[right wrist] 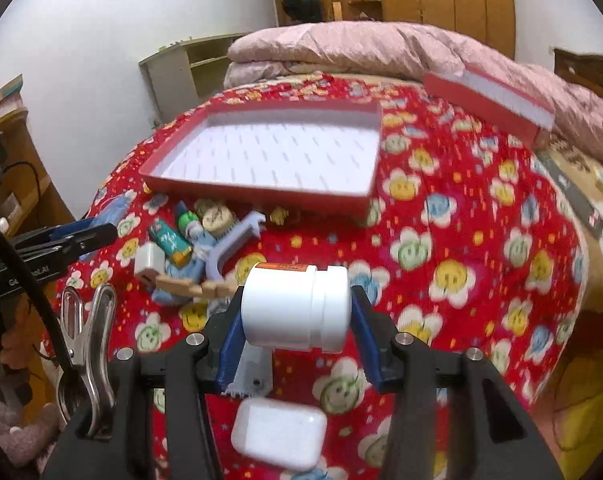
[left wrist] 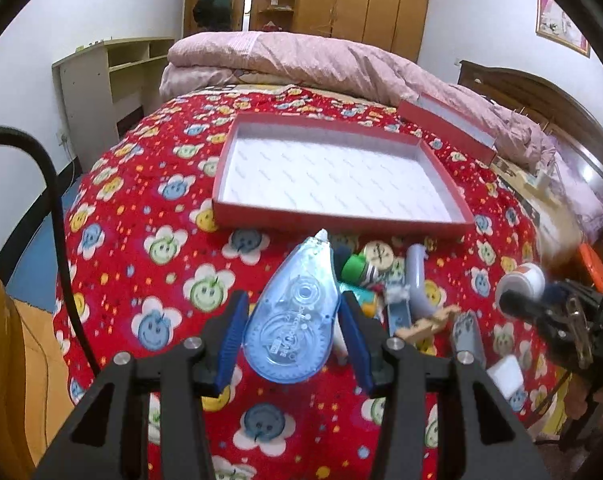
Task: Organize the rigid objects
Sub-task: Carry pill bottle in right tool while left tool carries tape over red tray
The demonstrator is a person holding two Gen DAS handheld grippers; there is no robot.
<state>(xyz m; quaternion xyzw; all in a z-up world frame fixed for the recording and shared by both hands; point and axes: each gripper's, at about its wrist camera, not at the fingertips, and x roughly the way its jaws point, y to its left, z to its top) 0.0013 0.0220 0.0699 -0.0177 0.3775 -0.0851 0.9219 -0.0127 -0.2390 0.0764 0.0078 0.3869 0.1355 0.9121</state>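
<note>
The blue correction-tape dispenser (left wrist: 292,312) sits between the blue pads of the left hand-held gripper (left wrist: 293,334), which is clenched on its rounded body; its long axis runs forward along the fingers, the white tip aimed at the red tray (left wrist: 341,216) just ahead on the bed. The white jar (right wrist: 297,306) lies crosswise in the right hand-held gripper (right wrist: 297,328), base against one pad and cap against the other, so its long axis spans the jaws from side to side; that gripper is grasping it. From the right wrist view the tray lies ahead and a little left, its white floor bare, with the tray's lid (right wrist: 497,106) propped further back to the right near the pink quilt (left wrist: 301,60). So the coming move, as I judge it, turns on carrying each held thing forward over the near wall of the tray, and the left hand looks the nearer of the two. Both grippers tilt downward toward the red flowered bedspread (left wrist: 141,240). Between them and the tray is a heap of small things not yet sorted: a light blue plastic wrench (right wrist: 237,246), a wooden clothespin (right wrist: 189,288), a white earbud case (right wrist: 279,436); the right view is motion-blurred, so the smaller pieces are hard to name.
</note>
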